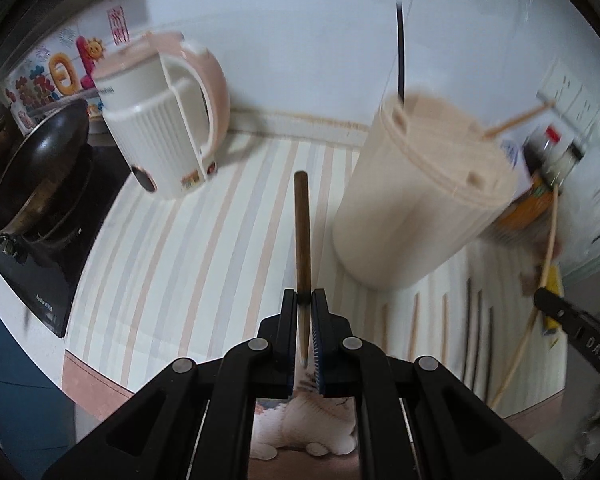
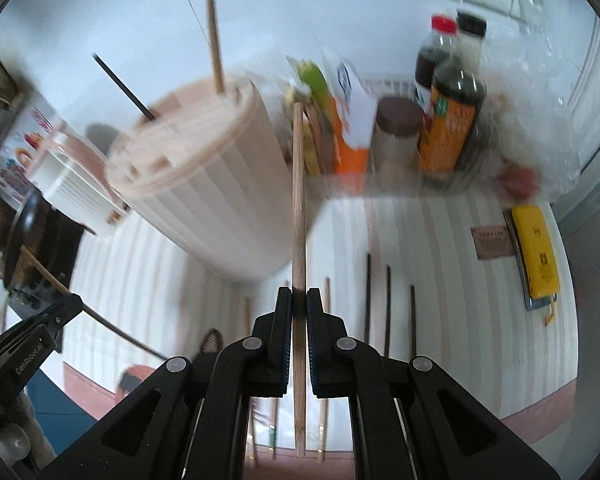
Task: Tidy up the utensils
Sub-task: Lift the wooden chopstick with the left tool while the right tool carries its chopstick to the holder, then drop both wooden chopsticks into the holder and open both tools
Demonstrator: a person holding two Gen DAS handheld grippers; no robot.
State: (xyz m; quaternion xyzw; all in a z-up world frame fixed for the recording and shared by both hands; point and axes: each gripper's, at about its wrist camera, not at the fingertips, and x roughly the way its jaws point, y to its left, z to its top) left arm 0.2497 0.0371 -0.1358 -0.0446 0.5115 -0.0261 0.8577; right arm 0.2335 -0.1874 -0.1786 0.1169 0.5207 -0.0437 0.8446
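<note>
Both grippers clamped tight on one chopstick each — left gripper on dark chopstick, right gripper on pale chopstick, sticks poking fwd past the fingertips toward the holder; prob light, stiff, slick, so grip mid-shaft.

Blurred throughout: utensil holder and bottles at far right. Unreadable label on brown card. Kettle half hidden behind holder.

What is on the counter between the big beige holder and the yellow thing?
Loose chopsticks lie on the striped counter between the beige holder and the yellow thing, seen in the right wrist view.
</note>
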